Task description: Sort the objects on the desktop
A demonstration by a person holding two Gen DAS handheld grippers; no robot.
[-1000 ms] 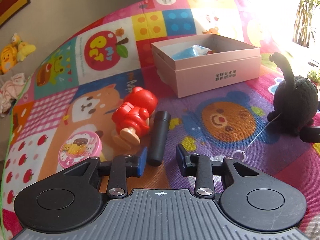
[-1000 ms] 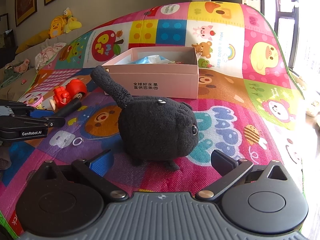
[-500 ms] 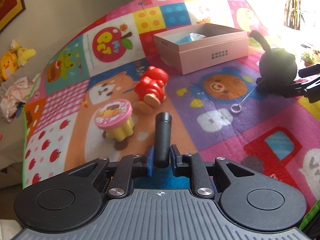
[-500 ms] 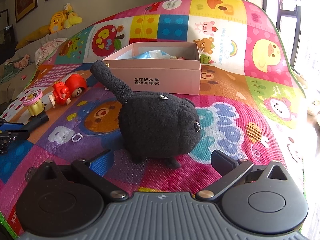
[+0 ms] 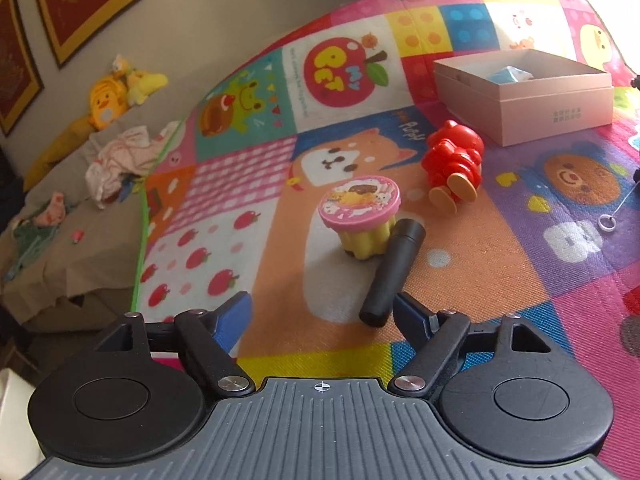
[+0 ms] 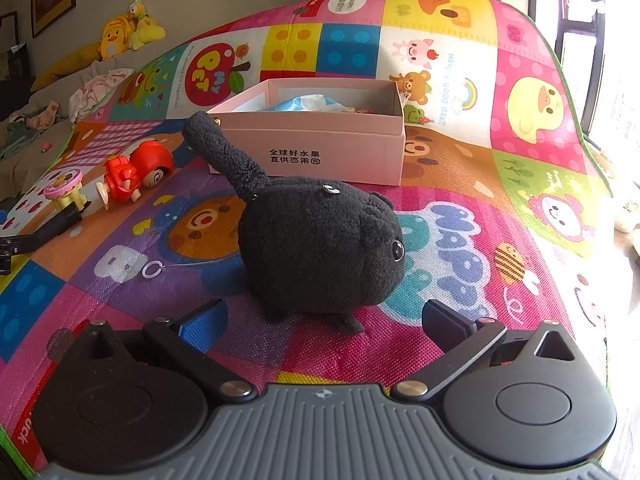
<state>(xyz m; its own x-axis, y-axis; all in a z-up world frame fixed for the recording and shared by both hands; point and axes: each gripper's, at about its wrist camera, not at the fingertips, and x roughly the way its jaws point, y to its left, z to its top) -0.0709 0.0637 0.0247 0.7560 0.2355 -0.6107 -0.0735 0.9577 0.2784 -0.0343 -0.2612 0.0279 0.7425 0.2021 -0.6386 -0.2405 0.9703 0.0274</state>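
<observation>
A black cylinder point(image 5: 394, 272) lies on the colourful play mat point(image 5: 460, 288), leaning against a pink-topped yellow toy point(image 5: 360, 208). My left gripper point(image 5: 322, 308) is opening; the cylinder's near end rests loose just inside the right fingertip. Behind lie a red toy figure point(image 5: 454, 160) and an open pink box point(image 5: 560, 116) with blue wrapping inside. In the right wrist view a black plush cat point(image 6: 320, 244) stands on the mat before the pink box point(image 6: 320, 148). My right gripper point(image 6: 324, 312) is wide open just short of the plush, not touching it.
A white ring on a string point(image 6: 151, 270) lies left of the plush. The mat's green edge point(image 5: 140, 240) drops to a sofa with yellow plush toys point(image 5: 116, 92) and crumpled clothes point(image 5: 120, 160). Framed pictures hang on the wall.
The left gripper closed on the black cylinder, carried it left beside the pink-topped toy, then spread its jaws and let it go. The right gripper and the plush have not moved.
</observation>
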